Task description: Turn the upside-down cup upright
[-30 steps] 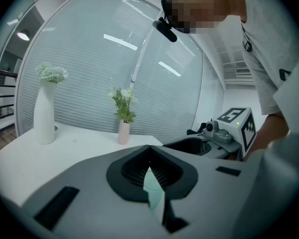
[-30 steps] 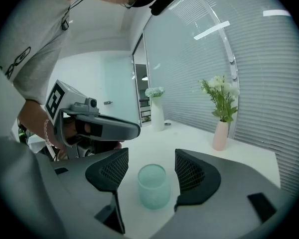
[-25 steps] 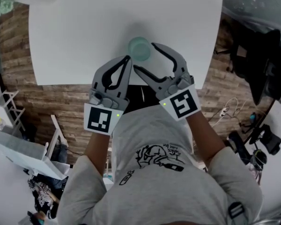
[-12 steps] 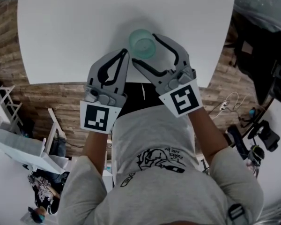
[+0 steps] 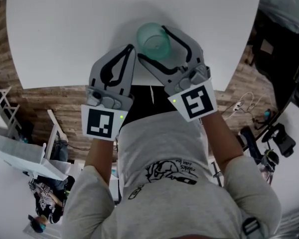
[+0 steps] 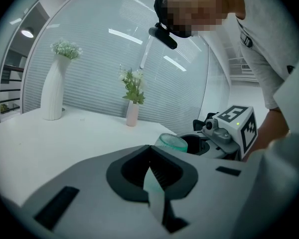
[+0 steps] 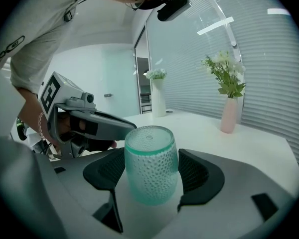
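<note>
A white table spreads out beneath the person, with a tall white vase of flowers standing far back on it. The left gripper hovers at the table's near edge, its jaws pressed together. The right gripper has just been opening its jaws. They stand wide around the green dimpled cup, which sits base-up on the table between them. The pads seem just clear of its sides, though the gap is hard to judge.

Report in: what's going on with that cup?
Right gripper open, jaws just widened, straddling upside-down dimpled translucent green cup, not gripping. Left gripper shut, empty. Nothing blocking.
</note>
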Available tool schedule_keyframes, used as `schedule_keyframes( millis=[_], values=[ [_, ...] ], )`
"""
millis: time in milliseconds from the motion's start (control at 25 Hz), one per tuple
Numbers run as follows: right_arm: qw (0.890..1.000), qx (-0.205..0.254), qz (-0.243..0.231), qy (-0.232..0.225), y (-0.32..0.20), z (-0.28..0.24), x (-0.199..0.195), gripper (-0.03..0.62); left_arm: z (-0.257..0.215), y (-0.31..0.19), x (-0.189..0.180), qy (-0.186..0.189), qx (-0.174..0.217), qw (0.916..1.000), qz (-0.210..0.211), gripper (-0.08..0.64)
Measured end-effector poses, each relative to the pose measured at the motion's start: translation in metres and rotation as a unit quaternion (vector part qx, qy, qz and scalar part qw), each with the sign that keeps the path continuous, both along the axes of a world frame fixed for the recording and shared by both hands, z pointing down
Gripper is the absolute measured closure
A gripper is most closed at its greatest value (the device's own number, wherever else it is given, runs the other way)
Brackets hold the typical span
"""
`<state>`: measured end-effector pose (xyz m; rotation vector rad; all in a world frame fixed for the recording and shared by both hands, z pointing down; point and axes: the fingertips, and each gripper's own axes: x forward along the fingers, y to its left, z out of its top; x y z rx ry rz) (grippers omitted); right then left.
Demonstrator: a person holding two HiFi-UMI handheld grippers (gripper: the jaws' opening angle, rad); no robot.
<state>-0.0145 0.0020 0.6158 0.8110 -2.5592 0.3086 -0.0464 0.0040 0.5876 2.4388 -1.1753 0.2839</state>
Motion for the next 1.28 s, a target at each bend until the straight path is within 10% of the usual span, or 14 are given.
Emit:
schedule_keyframes(
  millis=[1280],
  values=[
    [0.999,0.034,0.016,-0.004,-0.025,-0.063,0.005,0.261,-0.055,-0.022,-0.003,0.007,0.042,0.9991,-0.003,0.557]
  ],
)
